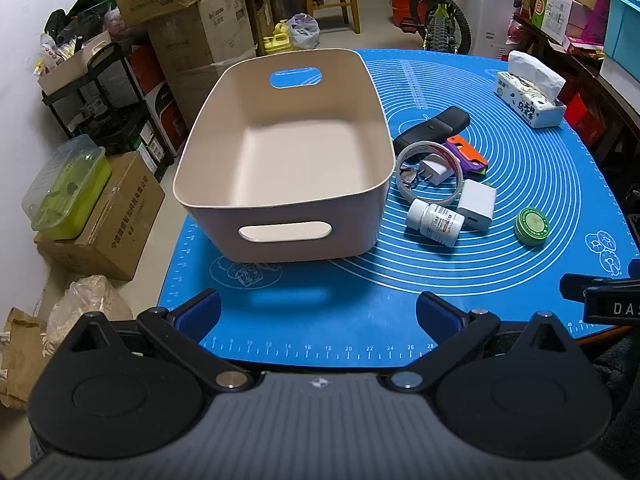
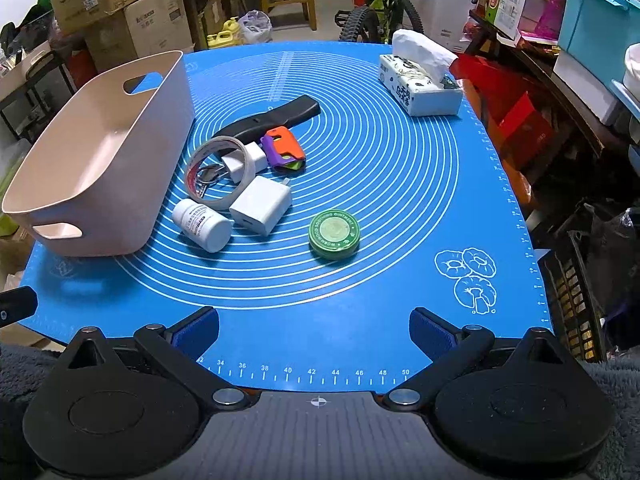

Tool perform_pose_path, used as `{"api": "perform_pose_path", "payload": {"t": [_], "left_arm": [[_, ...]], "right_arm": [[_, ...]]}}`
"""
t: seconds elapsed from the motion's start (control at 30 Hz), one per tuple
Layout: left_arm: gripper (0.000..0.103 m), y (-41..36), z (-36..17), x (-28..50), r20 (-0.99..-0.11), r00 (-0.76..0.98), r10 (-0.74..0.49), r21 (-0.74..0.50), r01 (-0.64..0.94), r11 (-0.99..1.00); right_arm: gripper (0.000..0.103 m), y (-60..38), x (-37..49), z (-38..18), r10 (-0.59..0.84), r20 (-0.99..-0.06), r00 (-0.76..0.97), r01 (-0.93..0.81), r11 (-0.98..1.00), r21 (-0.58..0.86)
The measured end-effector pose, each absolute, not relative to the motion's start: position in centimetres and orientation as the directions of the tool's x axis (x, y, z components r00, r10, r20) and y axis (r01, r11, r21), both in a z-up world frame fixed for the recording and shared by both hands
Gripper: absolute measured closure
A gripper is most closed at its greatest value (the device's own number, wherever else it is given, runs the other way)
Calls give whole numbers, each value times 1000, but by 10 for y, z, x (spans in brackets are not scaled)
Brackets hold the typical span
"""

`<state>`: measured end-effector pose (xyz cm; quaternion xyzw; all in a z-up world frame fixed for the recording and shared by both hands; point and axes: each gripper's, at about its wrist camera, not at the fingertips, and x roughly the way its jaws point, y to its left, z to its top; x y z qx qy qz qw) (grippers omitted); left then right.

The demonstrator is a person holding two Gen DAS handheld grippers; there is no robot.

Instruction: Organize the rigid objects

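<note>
Nothing in the big beige plastic bin yet, set at the left of the blue baking mat to take things in. Just beside it, a heap waiting: white pill bottle, white square charger, round green tin, roll of tape. Left gripper and right gripper both wide open, holding nothing, touching nothing, low at the near edge.

Blue mat ringed with white circles — beige basket, green tin, orange-and-purple gadget, white charger.
</note>
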<state>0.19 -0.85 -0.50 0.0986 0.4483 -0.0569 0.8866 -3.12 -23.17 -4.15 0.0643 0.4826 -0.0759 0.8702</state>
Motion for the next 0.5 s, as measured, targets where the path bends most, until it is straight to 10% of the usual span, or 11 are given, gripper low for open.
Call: {"api": "perform_pose_path", "payload": {"t": [0.5], "left_arm": [[1,0,-3,21,-800,600,-14,129,195,972]], "right_arm": [[2,-236,-17,-47,-81,-836,543,172,985,16]]}}
